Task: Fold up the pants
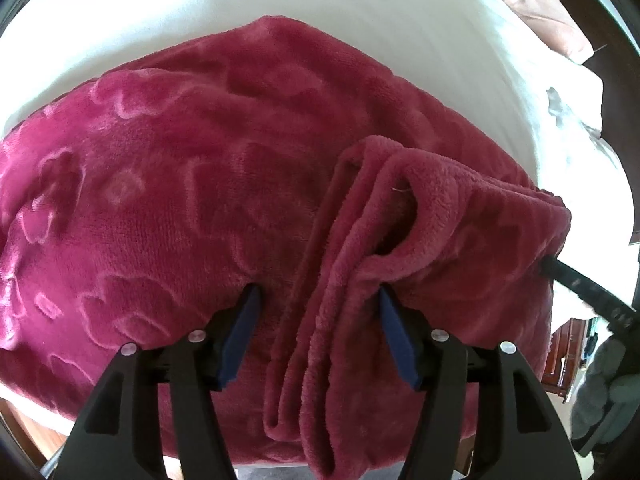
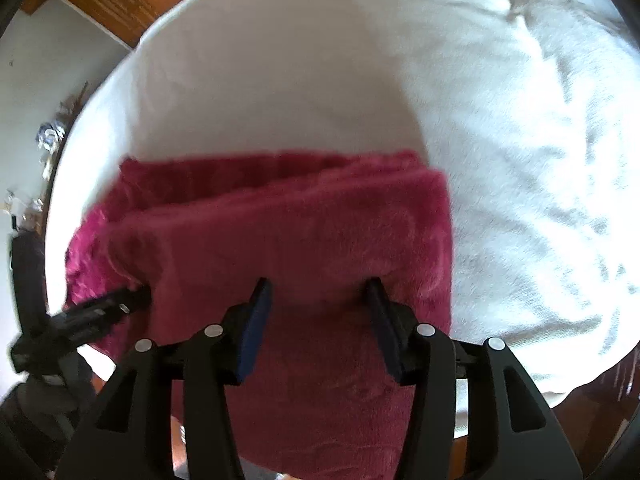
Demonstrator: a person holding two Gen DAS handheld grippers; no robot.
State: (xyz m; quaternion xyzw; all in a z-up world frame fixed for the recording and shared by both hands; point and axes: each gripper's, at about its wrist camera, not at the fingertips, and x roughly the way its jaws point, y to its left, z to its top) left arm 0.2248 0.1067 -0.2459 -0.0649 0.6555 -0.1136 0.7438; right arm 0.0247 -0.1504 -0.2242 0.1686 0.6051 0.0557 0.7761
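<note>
While the pants (image 1: 208, 184) lie spread on the white bed (image 1: 360, 12), directly below both down-pointing tools, the left gripper (image 1: 316, 300) hovers with jaws apart astride a bunched ridge of hems, gripping nothing. Those stacked edges run straight away from that gripper, along its pointing line, with the broad body of the pants to their left. Over a squared, doubled-over end of the pants, the right gripper (image 2: 318, 290) also stands parted and empty; the fabric is plush crimson fleece embossed with paler shapes.
</note>
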